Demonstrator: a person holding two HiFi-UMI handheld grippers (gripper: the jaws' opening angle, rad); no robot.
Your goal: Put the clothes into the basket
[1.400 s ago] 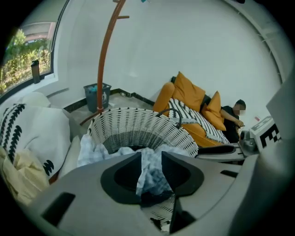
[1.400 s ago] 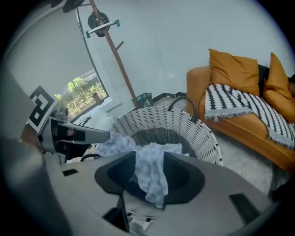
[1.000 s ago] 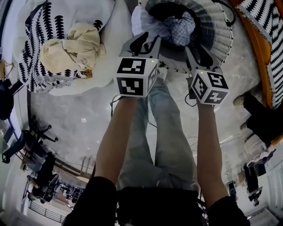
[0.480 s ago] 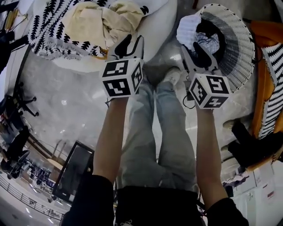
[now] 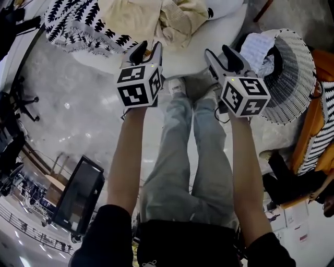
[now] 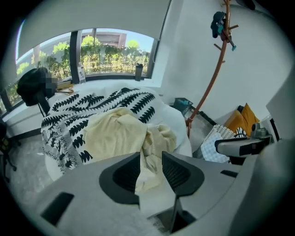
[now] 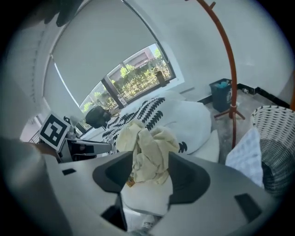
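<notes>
Left hand-held gripper [image 5: 147,49] and right hand-held gripper [image 5: 219,53] stand apart, empty, the right's jaws just opening. The crumpled cream cloth garment [image 5: 177,18] ahead seems loose, so a shallow pinch could drop it.

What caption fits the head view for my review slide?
Empty left gripper and empty right gripper, its jaws just opening, aim at the cream garment; the basket stands to their right.

Matt cream cloth garment [image 5: 177,21], woven white basket [image 5: 295,73], glossy floor [image 5: 78,104].

I can read no words, numbers or brand names anywhere, only wordless black-and-white square codes on the white marker cube [image 5: 138,86] of the left gripper [image 5: 147,50], and on the cube [image 5: 245,96] of the right gripper [image 5: 222,53]
</notes>
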